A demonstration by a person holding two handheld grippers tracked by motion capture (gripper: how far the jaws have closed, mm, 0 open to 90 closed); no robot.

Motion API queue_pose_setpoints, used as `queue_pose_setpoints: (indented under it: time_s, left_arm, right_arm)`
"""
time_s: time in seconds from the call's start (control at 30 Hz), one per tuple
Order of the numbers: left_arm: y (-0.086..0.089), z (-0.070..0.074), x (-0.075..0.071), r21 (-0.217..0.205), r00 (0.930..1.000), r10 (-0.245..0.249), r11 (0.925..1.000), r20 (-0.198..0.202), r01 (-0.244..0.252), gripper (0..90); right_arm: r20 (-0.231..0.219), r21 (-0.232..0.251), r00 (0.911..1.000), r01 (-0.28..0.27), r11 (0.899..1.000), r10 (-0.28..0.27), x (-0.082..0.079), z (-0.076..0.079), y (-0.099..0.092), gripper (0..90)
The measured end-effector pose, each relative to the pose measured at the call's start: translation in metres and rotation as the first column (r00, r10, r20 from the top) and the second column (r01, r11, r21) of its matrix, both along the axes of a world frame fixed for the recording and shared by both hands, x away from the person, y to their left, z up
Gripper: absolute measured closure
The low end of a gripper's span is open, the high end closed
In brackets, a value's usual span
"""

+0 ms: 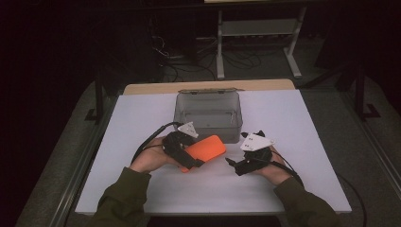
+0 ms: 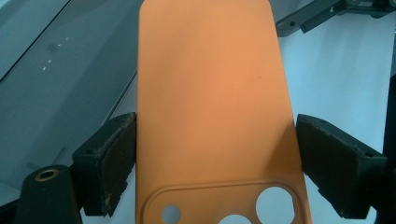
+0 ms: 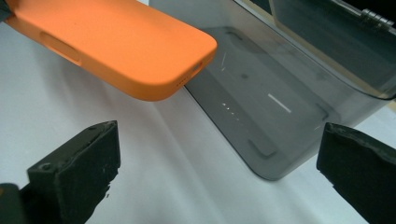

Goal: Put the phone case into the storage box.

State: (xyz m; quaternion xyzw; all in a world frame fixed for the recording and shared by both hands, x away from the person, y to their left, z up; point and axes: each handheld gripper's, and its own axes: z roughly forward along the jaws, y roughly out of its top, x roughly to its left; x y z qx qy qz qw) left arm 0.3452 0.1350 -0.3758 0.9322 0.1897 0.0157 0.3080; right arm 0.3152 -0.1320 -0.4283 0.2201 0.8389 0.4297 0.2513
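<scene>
Two grippers work over one white table, which carries everything here. Near the far edge of the table, at its middle, stands a grey see-through box with its lid folded back — it looks empty inside. Just before the box, toward the near edge, the orange phone case is lifted a little above the table, its free end almost reaching the front wall of the box.

Next in size, the left gripper pinches the case across its width, the two pads pressing on the long sides close to the camera cut-outs. Beside it, the right gripper hangs with jaws spread wide and nothing between them, aimed at the free end of the case.

I judge the case to be light, a little soft and bendable — likely silicone, so not slippery and not fragile. A grip on the long edges seems best; squeezing too hard could bow it.
</scene>
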Motion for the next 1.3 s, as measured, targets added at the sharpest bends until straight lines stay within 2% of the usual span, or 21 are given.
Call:
queue_pose_setpoints:
  time_s: [0.07,0.13,0.2,0.3,0.63,0.87,1.2,1.3]
  left_arm:
    - [-0.001,0.0,0.0,0.002,1.0,-0.003,1.0,-0.002,0.003,15.0]
    - [-0.001,-0.001,0.0,0.004,1.0,-0.007,1.0,-0.001,0.007,15.0]
    - [-0.001,-0.001,0.0,0.007,1.0,-0.009,0.9999,-0.001,0.009,15.0]
    - [-0.001,-0.001,0.0,0.005,1.0,-0.008,1.0,-0.001,0.008,15.0]
    - [-0.001,0.0,-0.001,0.002,1.0,-0.004,1.0,0.0,0.004,15.0]
    - [-0.001,0.001,-0.002,0.001,1.0,-0.005,1.0,0.003,0.005,15.0]
    - [0.0,0.001,-0.001,0.003,1.0,-0.006,1.0,0.002,0.006,15.0]
    - [0.0,0.001,-0.001,0.002,1.0,-0.005,1.0,0.002,0.005,15.0]
  right_arm:
    - [0.022,-0.021,0.9997,-0.002,1.0,0.003,-0.001,0.0,0.001,0.0]
    - [0.026,-0.026,0.9997,-0.001,1.0,0.002,-0.002,0.0,0.001,0.0]
    - [0.055,-0.048,0.9985,-0.003,0.999,0.005,-0.003,0.001,0.003,0.0]
    - [0.07,-0.055,0.9975,-0.003,0.998,0.007,-0.004,0.002,0.004,0.0]
    - [0.154,-0.137,0.9877,-0.005,0.991,0.026,-0.009,0.001,0.009,0.0]
    - [0.181,-0.164,0.9829,-0.004,0.986,0.034,-0.011,0.001,0.01,0.0]
    - [0.252,-0.223,0.9661,0.001,0.975,0.056,-0.014,0.0,0.014,0.0]
    - [0.26,-0.229,0.9638,0.0,0.973,0.061,-0.014,0.0,0.015,0.0]
